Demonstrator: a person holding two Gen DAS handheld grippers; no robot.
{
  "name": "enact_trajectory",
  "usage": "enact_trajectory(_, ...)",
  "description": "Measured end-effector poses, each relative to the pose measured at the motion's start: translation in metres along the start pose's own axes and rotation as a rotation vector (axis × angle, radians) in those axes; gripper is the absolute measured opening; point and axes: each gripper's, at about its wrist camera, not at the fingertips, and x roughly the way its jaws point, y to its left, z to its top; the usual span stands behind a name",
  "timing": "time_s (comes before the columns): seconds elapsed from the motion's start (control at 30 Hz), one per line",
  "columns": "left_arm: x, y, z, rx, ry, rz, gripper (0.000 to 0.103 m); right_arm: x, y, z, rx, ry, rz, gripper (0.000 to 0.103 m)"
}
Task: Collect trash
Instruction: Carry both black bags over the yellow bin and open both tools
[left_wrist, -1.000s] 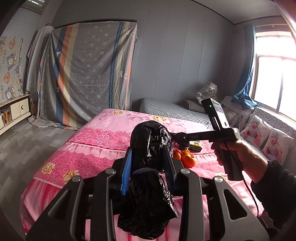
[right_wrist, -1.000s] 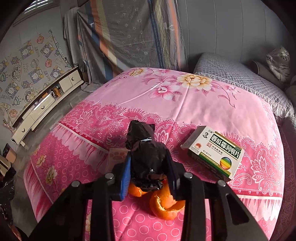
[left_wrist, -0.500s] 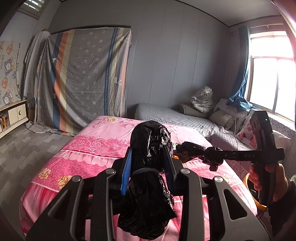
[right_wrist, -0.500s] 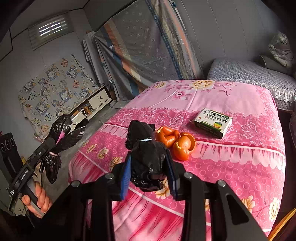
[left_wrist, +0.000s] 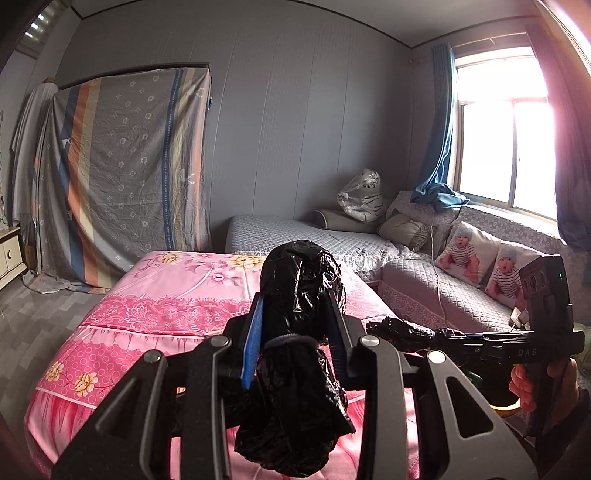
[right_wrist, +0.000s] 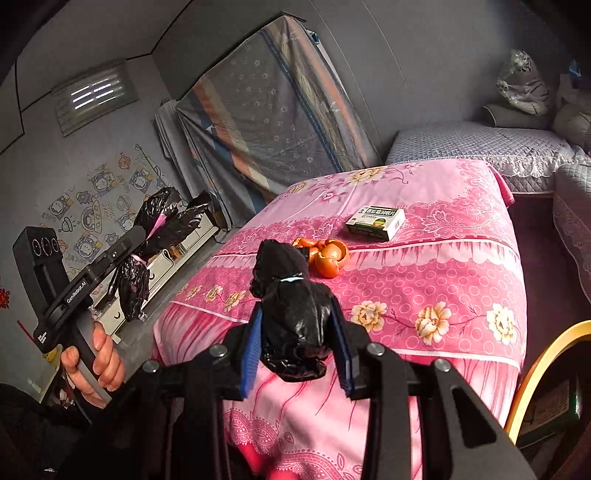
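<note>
In the left wrist view my left gripper (left_wrist: 295, 295) is shut on a crumpled black plastic bag (left_wrist: 299, 280), and more of it hangs below the fingers. My right gripper (right_wrist: 297, 314) is likewise shut on a bunch of black bag (right_wrist: 291, 302). Whether both hold one bag I cannot tell. Each gripper shows in the other's view, held by a hand: the right gripper (left_wrist: 436, 336) low right, the left gripper (right_wrist: 155, 225) at left. Orange peels (right_wrist: 325, 254) and a medicine box (right_wrist: 375, 221) lie on the pink bed (right_wrist: 424, 288), beyond the right gripper.
A grey quilted sofa bed (left_wrist: 295, 236) and a sofa with printed cushions (left_wrist: 465, 254) run along the window side. A striped sheet (left_wrist: 122, 166) hangs over furniture at the back. A low white cabinet (right_wrist: 177, 251) stands left of the bed. A yellow-rimmed object (right_wrist: 543, 354) sits low right.
Both grippers have drawn back from the bed with the black plastic still in them. The peels and box now lie farther from the right gripper. The left view has swung towards the window.
</note>
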Motion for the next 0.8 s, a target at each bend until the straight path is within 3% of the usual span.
enact_trajectory(0.47,0.014,-0.079,0.018,0.133,-0.011,-0.163,0.030,-0.063,-0.045,-0.020,0.113,-0.111,-0.088,0.032)
enact_trajectory(0.8,0.028,-0.149,0.021,0.238,-0.017,-0.290,0.030,-0.116,-0.084,-0.035,0.163,-0.235,-0.318,0.032)
